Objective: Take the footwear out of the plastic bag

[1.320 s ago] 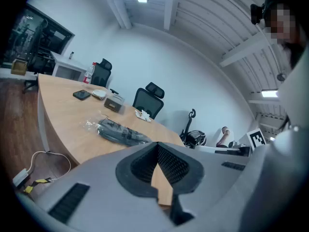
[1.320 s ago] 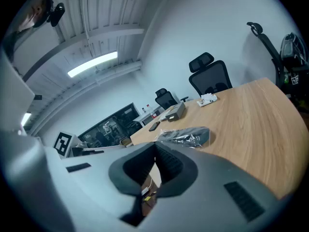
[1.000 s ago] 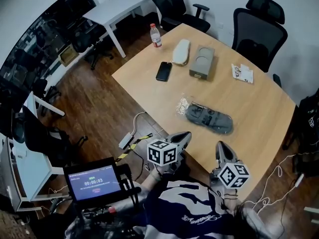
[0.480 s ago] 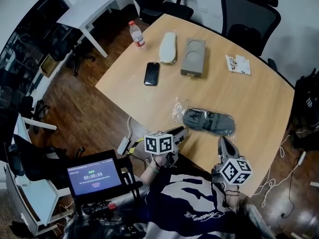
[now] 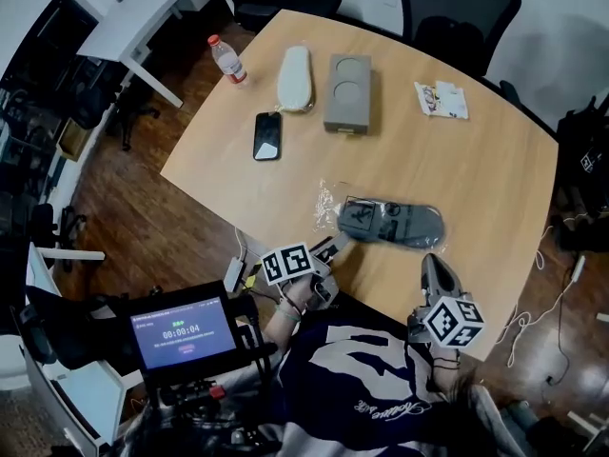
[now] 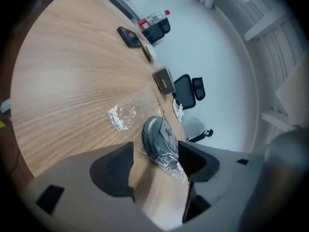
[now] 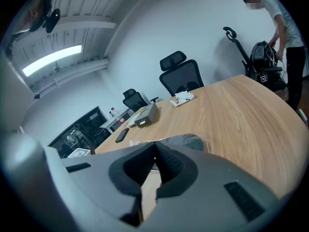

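Wooden table (image 5: 457,160); bagged footwear (image 5: 392,225); office chairs (image 5: 457,17)

Soft, even indoor light fills the room. A long white ceiling strip light (image 7: 53,59) glows at the upper left of the right gripper view. In the head view the pale wooden table (image 5: 457,169) is bright, while the dark wooden floor (image 5: 171,227) to its left is dim. Shadows are faint. The crinkled clear plastic bag (image 6: 120,116) catches white glare. Both gripper views bend strongly, darken at the corners and go soft in the nearest foreground.
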Demonstrator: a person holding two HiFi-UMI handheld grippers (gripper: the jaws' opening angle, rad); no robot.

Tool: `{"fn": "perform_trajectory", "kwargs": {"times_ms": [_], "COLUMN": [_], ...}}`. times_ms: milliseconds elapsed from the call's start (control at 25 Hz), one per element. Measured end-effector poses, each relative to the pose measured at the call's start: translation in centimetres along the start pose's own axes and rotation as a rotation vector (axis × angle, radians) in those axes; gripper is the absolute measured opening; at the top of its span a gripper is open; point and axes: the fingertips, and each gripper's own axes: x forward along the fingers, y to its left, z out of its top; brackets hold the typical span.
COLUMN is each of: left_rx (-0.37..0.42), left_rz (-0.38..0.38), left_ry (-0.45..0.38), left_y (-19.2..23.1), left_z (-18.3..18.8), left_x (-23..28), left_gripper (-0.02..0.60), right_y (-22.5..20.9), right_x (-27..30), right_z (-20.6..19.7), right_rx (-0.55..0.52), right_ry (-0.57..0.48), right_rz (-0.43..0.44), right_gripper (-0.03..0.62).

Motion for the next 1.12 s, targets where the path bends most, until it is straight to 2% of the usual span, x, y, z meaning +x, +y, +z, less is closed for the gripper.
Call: {"fn": "perform_trajectory", "kwargs": {"times_ms": [80, 200, 320, 400, 560, 760, 960, 1120], "left_rx": [-0.031, -0.023, -0.041, -0.049, -0.048, -0.054, -0.121, -0.109], "left_rz": [-0.010, 0.000, 0.017, 0.025, 0.034, 0.028, -0.017, -0.029], "left_ry": [-0.024, -0.033, -0.055, -0.073, -0.083, -0.091, -0.178, -0.202], "left_y": [-0.2, -0.3, -0.1, 0.0, 0.0, 0.0, -0.1, -0.6], "left_z": [0.4, 0.5, 0.4, 0.5, 0.2, -0.2, 1.1, 2.2], "left_x": [0.3, 0.6, 0.7, 0.6, 0.7, 0.8, 1.2, 2.2], "left_gripper": [0.281, 0.281, 0.281, 0.281, 0.281, 0.281, 0.281, 0.279], "right_y": [-0.6, -0.9, -0.8, -1.2, -3.6, -4.2, -4.3, -4.3], "right_x": [0.3, 2.6, 6.5, 8.8, 10.7, 11.4, 11.1, 10.6], "right_z": [0.2, 0.8, -0.1, -1.7, -5.0, -5.5, -5.7, -5.8], "right_rx": [-0.063, -0.266, -0.396, -0.389, -0.327, -0.263, -0.198, -0.165], "right_ry": [0.012, 0.051, 0.146, 0.235, 0.379, 0.374, 0.359, 0.367], "right_rz": [-0.010, -0.007, 0.025, 0.027, -0.038, -0.038, 0.012, 0.028], "right_gripper": [-0.011, -0.011, -0.011, -0.011, -0.006, -0.005, -0.005, -0.005]}}
